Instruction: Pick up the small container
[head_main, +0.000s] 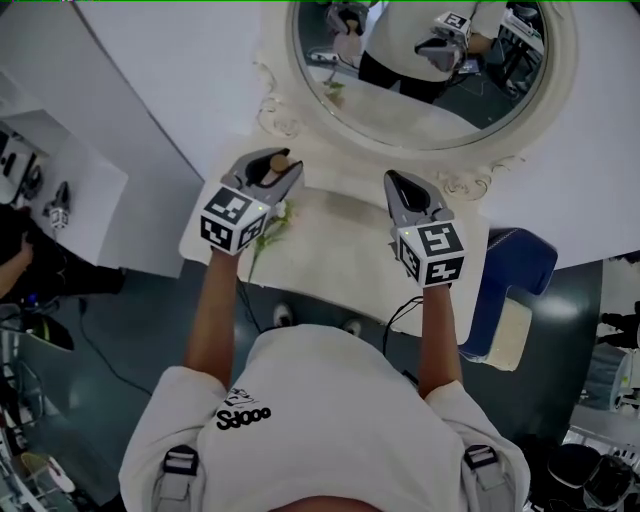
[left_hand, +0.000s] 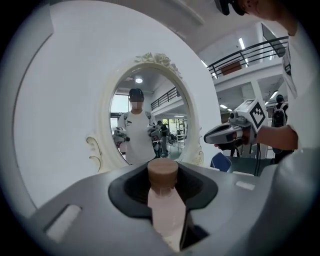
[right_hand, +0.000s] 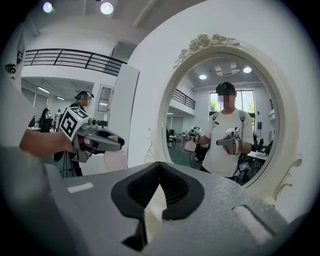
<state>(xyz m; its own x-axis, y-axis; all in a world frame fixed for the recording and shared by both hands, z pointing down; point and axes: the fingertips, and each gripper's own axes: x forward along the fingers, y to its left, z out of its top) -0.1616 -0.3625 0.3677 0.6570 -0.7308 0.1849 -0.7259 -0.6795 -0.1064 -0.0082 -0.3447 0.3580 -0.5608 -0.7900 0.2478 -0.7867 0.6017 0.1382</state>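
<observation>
The small container (left_hand: 165, 205) is a pale pink bottle with a brown cap (left_hand: 162, 172). My left gripper (left_hand: 163, 186) is shut on it and holds it upright in the air in front of the mirror. In the head view the left gripper (head_main: 268, 172) is over the back left of the white vanity top (head_main: 330, 250), with the cap (head_main: 279, 160) showing between the jaws. My right gripper (head_main: 401, 187) hovers over the right side of the top, jaws together and empty. The right gripper view shows the left gripper (right_hand: 97, 141) with the pink bottle (right_hand: 116, 159) below it.
An oval mirror in an ornate cream frame (head_main: 275, 115) stands against the wall behind the vanity top. A green sprig (head_main: 268, 238) lies on the top near its left edge. A blue chair (head_main: 512, 282) sits at the right. White cabinets (head_main: 90, 190) are on the left.
</observation>
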